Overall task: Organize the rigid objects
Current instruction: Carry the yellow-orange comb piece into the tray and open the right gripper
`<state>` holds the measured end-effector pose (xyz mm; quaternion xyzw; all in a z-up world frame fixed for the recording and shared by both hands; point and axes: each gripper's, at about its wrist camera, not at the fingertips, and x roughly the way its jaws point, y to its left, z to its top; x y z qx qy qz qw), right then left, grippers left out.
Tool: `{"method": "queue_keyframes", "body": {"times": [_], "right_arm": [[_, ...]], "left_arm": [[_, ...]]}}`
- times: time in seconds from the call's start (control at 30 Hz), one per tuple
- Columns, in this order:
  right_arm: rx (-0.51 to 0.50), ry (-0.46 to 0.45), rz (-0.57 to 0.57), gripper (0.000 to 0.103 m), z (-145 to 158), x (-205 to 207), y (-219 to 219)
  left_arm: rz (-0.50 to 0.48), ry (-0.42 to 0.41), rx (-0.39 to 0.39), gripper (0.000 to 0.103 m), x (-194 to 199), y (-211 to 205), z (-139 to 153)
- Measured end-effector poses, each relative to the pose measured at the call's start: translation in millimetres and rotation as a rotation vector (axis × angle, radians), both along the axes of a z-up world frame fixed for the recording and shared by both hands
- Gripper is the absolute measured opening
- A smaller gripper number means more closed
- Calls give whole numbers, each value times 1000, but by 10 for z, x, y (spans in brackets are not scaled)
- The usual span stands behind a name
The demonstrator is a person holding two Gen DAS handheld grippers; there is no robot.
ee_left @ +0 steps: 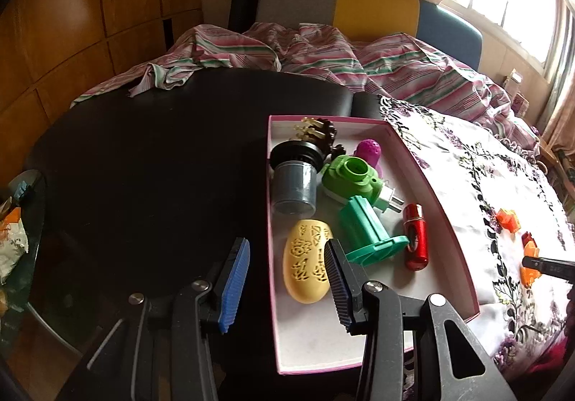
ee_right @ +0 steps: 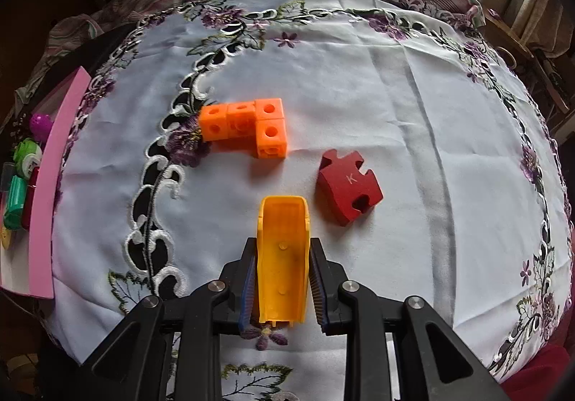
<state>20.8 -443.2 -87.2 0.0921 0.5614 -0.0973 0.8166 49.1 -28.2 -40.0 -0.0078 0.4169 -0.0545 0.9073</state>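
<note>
The right gripper [ee_right: 282, 279] is pinching a yellow-orange plastic shell [ee_right: 284, 257] between its blue-ribbed fingers [ee_right: 248, 287], which are pressing against the shell's two long sides; the piece is pointing forward with its hollow side facing up. Beyond it, an orange block cluster [ee_right: 246, 128] is lying on the white embroidered cloth [ee_right: 359, 84] that is covering the surface, and a red puzzle-shaped piece [ee_right: 348, 187] marked with a K is lying just to the right of the shell's tip, apart from the cluster.

The left gripper [ee_left: 285, 279] is hovering with its fingers [ee_left: 235, 284] spread wide and holding nothing, positioned over the left wall of a pink-rimmed tray [ee_left: 452, 221]. The tray is sitting partly on the dark surface [ee_left: 143, 167] and partly on the cloth. Inside it are lying a yellow oval case [ee_left: 303, 262], a teal spool-like piece [ee_left: 364, 234], a red cylinder [ee_left: 416, 237], a green plug-in device [ee_left: 354, 180], a grey jar [ee_left: 293, 187] with a black lid, and a magenta dome [ee_left: 370, 149] (partly hidden behind the green device). A striped blanket [ee_left: 323, 56] is bunching up on the bed behind.
</note>
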Motion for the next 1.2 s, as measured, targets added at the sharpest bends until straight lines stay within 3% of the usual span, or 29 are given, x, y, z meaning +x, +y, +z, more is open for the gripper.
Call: {"method": "queue_keyframes", "body": {"times": [0.2, 0.47, 0.57, 0.63, 0.8, 1.0, 1.2], "right_arm": [[60, -75, 119, 26, 157, 21, 358], [147, -168, 324, 26, 436, 83, 1214], [185, -189, 415, 26, 490, 113, 1593], [194, -193, 468, 26, 492, 130, 1842], [213, -176, 592, 26, 406, 172, 2395], [253, -149, 675, 26, 301, 275, 2868], [215, -96, 732, 26, 80, 355, 3238]], "left_arm": [[15, -2, 5, 47, 8, 83, 0], [44, -45, 35, 51, -54, 138, 82], [46, -61, 35, 58, -80, 163, 124], [57, -69, 40, 63, -90, 177, 148], [85, -82, 39, 64, -113, 261, 204], [121, -117, 58, 72, -142, 360, 301], [134, -145, 71, 74, -175, 434, 365]]}}
